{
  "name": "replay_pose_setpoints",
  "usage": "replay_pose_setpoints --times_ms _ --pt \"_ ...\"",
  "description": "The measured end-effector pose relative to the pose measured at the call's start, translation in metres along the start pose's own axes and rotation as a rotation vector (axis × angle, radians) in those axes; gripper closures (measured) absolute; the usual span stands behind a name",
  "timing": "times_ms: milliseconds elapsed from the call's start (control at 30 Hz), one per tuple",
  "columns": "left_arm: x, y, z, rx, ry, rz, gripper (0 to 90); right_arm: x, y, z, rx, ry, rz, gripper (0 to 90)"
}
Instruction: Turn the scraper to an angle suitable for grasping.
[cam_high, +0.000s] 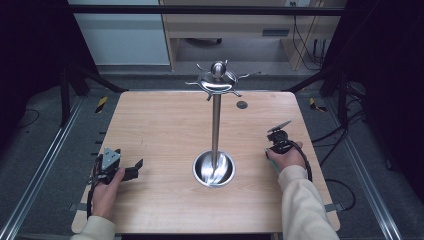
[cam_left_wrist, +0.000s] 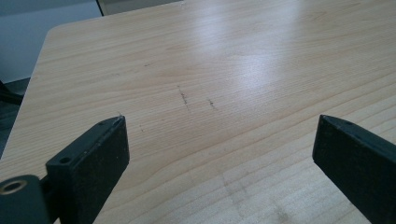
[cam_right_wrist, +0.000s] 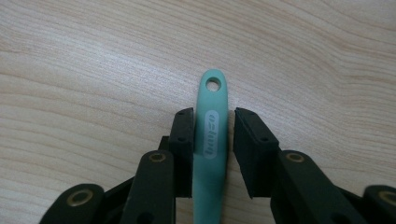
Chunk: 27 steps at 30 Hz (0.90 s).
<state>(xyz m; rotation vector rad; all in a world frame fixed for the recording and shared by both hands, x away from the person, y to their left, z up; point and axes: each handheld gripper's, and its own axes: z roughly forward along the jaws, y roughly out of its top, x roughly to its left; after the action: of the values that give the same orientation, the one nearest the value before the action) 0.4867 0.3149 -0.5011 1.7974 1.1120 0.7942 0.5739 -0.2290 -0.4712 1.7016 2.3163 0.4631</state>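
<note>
Steel rack (cam_high: 215, 120) stands at the middle of the pale wooden table (cam_high: 160, 125), a slim upright pole rising from a round dished base (cam_high: 214, 169) to a domed cap with a ball knob and thin hooks spreading around it (cam_high: 218, 80). From the base, the person's left hand (cam_high: 106, 192) sits at about 8 o'clock near the table's near-left edge, holding the left gripper (cam_high: 131, 170), whose black jaws point toward the rack and whose grey three-cornered plate (cam_high: 111, 157) faces up. In the left gripper view the jaws of the left gripper (cam_left_wrist: 219, 140) stand wide apart over bare wood grain with nothing between them. At about 3 o'clock from the base, near the right edge, the right hand (cam_high: 287, 159) holds the right gripper (cam_high: 278, 137) tipped downward over the tabletop, a cable looping from it. In the right gripper view, a mint-green handle (cam_right_wrist: 211, 140) with a hanging hole at its tip and a pale oval label lies flat on the wood between the jaws of the right gripper (cam_right_wrist: 212, 116); the left jaw seems to touch the handle while a narrow gap shows at the right jaw, so the jaws are nearly closed around it but not clamped. In the high view a sliver of the same handle (cam_high: 272, 164) pokes out beside the right hand. A small dark disc (cam_high: 242, 105) lies on the table at about 1 o'clock from the base, toward the far edge.
</note>
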Motion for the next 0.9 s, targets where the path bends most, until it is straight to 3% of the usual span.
replay_pose_setpoints --times_ms 467,667,900 --pt "0.000 0.000 0.000 0.004 -0.001 -0.002 3.6 0.002 0.001 -0.001 0.004 0.001 -0.005 74.4" --pt "0.000 0.000 0.000 0.008 -0.003 -0.001 3.6 0.000 0.000 -0.015 -0.018 0.017 -0.014 74.5" --pt "0.000 0.000 0.000 0.010 -0.004 0.002 3.7 -0.005 -0.004 -0.041 -0.060 0.033 -0.011 74.6"
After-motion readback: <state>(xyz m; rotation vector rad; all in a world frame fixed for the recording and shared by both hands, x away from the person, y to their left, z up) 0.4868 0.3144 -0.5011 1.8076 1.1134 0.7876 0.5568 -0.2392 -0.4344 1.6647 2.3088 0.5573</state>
